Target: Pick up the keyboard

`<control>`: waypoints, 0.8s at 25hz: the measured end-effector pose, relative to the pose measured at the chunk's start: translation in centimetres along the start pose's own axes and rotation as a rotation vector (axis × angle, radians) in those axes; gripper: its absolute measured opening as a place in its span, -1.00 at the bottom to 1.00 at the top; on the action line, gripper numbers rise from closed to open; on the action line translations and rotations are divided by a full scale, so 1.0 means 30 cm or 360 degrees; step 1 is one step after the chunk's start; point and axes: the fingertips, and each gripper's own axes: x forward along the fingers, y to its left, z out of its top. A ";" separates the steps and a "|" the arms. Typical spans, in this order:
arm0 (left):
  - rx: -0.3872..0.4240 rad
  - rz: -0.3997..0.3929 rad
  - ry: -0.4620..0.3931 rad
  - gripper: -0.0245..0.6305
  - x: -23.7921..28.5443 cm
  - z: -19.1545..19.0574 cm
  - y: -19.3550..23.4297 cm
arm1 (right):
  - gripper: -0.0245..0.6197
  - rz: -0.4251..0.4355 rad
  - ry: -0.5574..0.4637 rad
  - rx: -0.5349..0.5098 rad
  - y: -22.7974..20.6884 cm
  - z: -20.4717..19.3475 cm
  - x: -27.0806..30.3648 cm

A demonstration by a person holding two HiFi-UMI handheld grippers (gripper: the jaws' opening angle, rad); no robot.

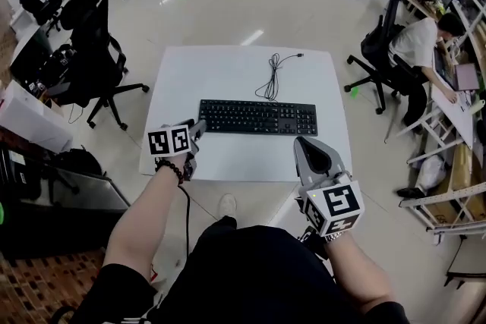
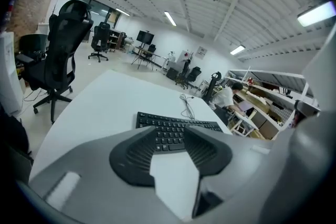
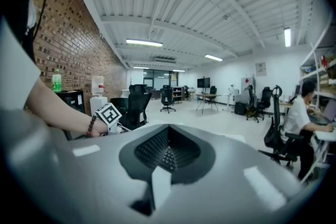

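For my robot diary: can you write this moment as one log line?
keyboard: flat on table, not held | left tongs: open, by keyboard's left end | right tongs: shut, by its right end

A white table [image 1: 220, 76] stands on a pale floor [image 1: 228, 4]. A black office chair [image 1: 91, 42] stands to its left. A person [image 1: 414, 45] sits to its right.

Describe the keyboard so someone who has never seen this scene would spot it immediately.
Find the white table in the middle of the office floor. The keyboard is the long, flat black slab of keys lying across it. Its only neighbour there is a thin looped cable beyond its far side.
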 end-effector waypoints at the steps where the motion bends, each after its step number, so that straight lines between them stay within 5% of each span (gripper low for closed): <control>1: -0.0019 0.0003 0.0026 -0.48 0.031 0.004 0.035 | -0.91 -0.0010 0.0023 0.0018 -0.005 -0.010 0.030; 11: -0.0202 -0.0074 0.0349 -0.48 0.292 -0.059 0.240 | -0.91 -0.0124 0.0177 0.0159 -0.057 -0.095 0.246; 20: -0.0300 -0.0156 0.0471 -0.48 0.360 -0.105 0.273 | -0.91 -0.0188 0.0238 0.0211 -0.097 -0.122 0.331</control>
